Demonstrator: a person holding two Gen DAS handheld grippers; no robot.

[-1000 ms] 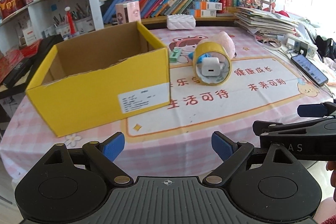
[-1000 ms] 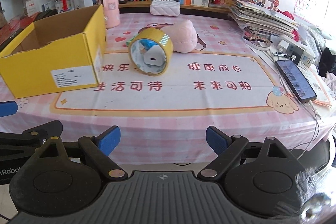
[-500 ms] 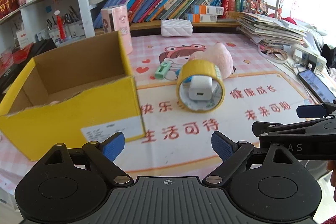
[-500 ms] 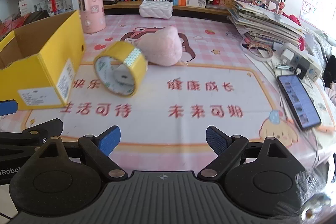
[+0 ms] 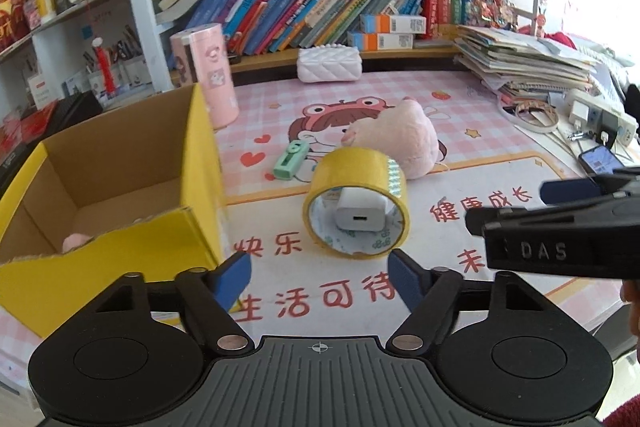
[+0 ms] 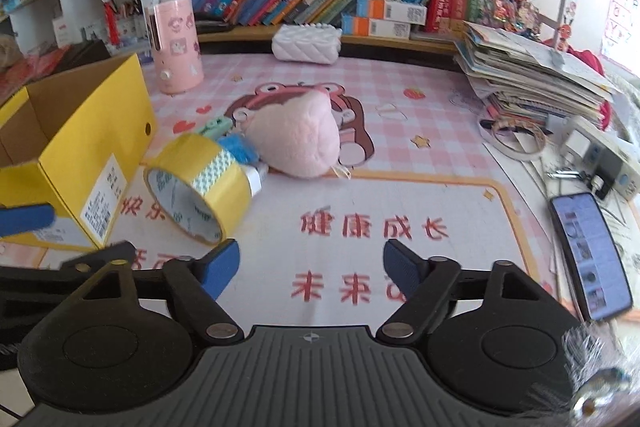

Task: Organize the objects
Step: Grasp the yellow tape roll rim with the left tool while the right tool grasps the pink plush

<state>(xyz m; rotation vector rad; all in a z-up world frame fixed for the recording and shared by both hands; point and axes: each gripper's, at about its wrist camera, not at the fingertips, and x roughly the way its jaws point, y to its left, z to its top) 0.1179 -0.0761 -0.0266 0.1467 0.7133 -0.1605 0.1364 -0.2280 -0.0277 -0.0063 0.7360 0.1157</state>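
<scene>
Jaws of left gripper (image 5: 318, 269) and right gripper (image 6: 310, 263): spread, closing, empty. Tape roll (image 5: 356, 213) now nearer, frame centre, beside yellow box (image 5: 120, 195); pickup judged imminent.

one yellow box (image 5: 120, 259), one tape roll (image 5: 356, 179), one pink plush (image 6: 296, 143)

Pink thing in yellow box (image 5: 120, 187) mostly hidden — blue item behind tape roll (image 6: 200, 187) too.
</scene>
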